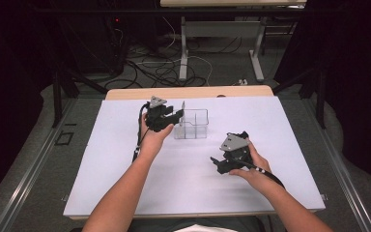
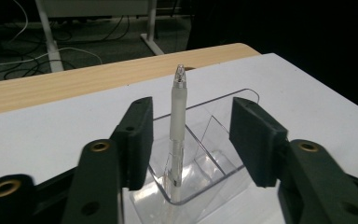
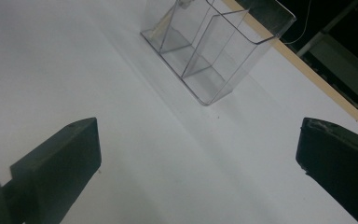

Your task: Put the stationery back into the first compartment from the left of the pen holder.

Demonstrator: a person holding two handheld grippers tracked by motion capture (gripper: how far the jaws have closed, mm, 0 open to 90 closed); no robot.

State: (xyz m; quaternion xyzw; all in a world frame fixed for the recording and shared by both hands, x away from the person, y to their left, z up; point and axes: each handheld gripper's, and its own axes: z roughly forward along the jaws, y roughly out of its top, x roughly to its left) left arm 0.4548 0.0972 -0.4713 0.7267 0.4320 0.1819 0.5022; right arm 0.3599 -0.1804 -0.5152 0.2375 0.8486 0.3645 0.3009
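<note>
A clear plastic organizer [image 1: 199, 126] with several compartments stands on the white table cover, near the far middle. A translucent pen [image 1: 183, 112] stands upright in its left end compartment. In the left gripper view the pen [image 2: 179, 116] rises between my jaws without touching either, and the organizer [image 2: 205, 103] sits just behind them. My left gripper [image 1: 174, 116] is open at the organizer's left end. My right gripper [image 1: 218, 164] is open low over the bare cover, nearer the person, with nothing between its jaws. In the right gripper view the organizer [image 3: 242, 60] lies ahead of that gripper [image 3: 198, 154].
The white cover [image 1: 125, 183] spans most of the table, with a strip of bare wood [image 1: 188, 92] along the far edge. Beyond it are cables [image 1: 164, 67] on the floor and the legs of another table [image 1: 183, 53].
</note>
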